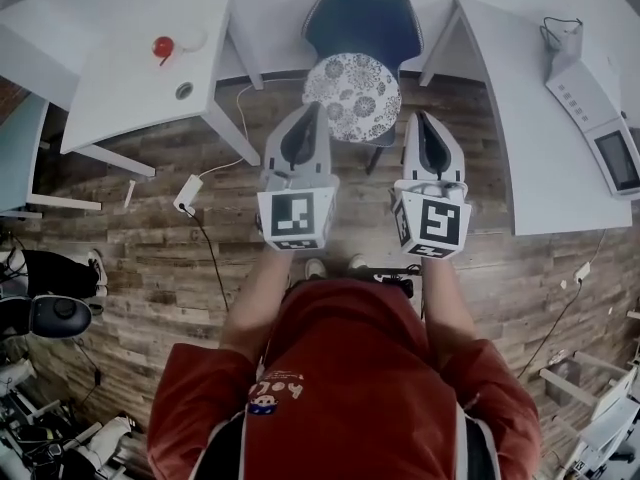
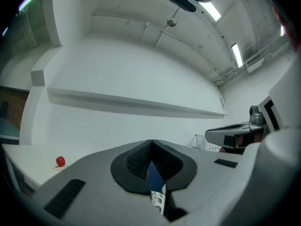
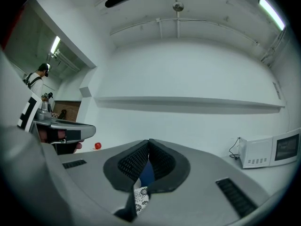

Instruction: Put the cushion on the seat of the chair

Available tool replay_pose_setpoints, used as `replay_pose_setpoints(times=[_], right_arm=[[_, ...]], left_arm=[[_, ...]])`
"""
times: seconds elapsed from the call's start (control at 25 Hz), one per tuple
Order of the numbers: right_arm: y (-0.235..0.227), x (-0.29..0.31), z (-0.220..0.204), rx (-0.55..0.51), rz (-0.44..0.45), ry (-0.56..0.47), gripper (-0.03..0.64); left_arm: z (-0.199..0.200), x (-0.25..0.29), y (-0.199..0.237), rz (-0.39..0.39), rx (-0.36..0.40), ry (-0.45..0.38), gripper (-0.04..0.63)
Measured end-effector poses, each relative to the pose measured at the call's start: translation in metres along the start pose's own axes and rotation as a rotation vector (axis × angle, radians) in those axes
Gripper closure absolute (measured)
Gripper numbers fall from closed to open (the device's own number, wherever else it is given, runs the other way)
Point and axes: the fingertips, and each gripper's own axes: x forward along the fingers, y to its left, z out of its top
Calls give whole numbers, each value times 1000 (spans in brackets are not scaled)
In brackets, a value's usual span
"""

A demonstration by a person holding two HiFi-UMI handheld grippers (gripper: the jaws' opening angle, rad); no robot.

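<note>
A round white cushion [image 1: 352, 96] with a dark floral print lies on the seat of a dark blue chair [image 1: 362, 20] between two desks. My left gripper [image 1: 318, 108] is held over the cushion's left edge and my right gripper [image 1: 418, 116] just off its right edge. Both are shut, tips together, with nothing held. In the left gripper view the left gripper [image 2: 150, 142] shows a sliver of the cushion [image 2: 158, 199] and chair [image 2: 154, 175] below its tips. Through the right gripper [image 3: 149, 141] the cushion [image 3: 140, 197] shows likewise.
A white desk [image 1: 150, 68] at the left carries a red ball [image 1: 163, 46]. Another white desk [image 1: 520, 118] at the right holds a white appliance [image 1: 590, 98]. A power strip [image 1: 187, 194] with cable lies on the wood floor. A person [image 3: 37, 79] stands far left.
</note>
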Motion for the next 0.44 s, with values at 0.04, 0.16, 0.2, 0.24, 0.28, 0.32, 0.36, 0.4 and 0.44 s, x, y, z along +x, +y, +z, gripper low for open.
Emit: replay_pose_setpoints(times=[0.04,0.16,0.2,0.24,0.28,0.32,0.36,0.4,0.44], right_arm=[[-1,0,-1,6,0,2,589],[-5,4,-5,22,2,10,589],[-6,6,-6,23,3,12,589],[-7,7,-8,25,4,15,589],[-8,8,-9,27,5,18,590],[-9,9,-11,29,6,20,589],[-9,10,-12,32,7,22,589],[-10,10,-13,34,8,24,589],[-11,11,-15,35,10,25,590]], left_arm=[[1,-1,-1,3,4,-4,568],[2,0,-1,15,23,-14,568],[2,2,-1,18,28,-18,568],[2,3,-1,20,31,-20,568],[2,4,-2,22,34,-23,569],[3,5,-3,23,37,-24,568],[2,5,-3,24,40,-25,569],[2,6,-4,26,43,-26,568],[2,7,-5,28,46,-27,569]])
